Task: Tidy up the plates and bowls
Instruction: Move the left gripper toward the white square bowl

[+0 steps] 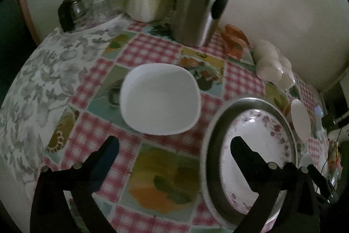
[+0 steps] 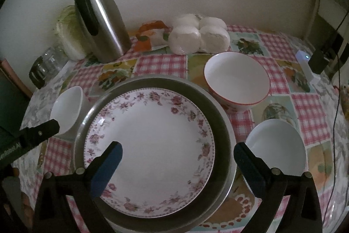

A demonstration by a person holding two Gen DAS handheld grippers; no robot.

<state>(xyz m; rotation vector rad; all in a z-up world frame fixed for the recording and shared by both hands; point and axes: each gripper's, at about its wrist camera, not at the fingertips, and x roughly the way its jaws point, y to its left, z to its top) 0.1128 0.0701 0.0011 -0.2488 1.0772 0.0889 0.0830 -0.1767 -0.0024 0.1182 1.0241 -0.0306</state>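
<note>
Both grippers, left (image 1: 174, 143) and right (image 2: 177, 151), wide, empty. Risk: floral plate (image 2: 150, 145) skids in metal tray (image 2: 220, 123) under an off-centre pinch.

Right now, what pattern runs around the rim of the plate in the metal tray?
Pink roses on white plate, clearest in the right wrist view.

Floral plate (image 2: 150, 137) in metal pan (image 2: 220, 123), three white bowls around, right tool (image 2: 176, 158) spread wide above
</note>
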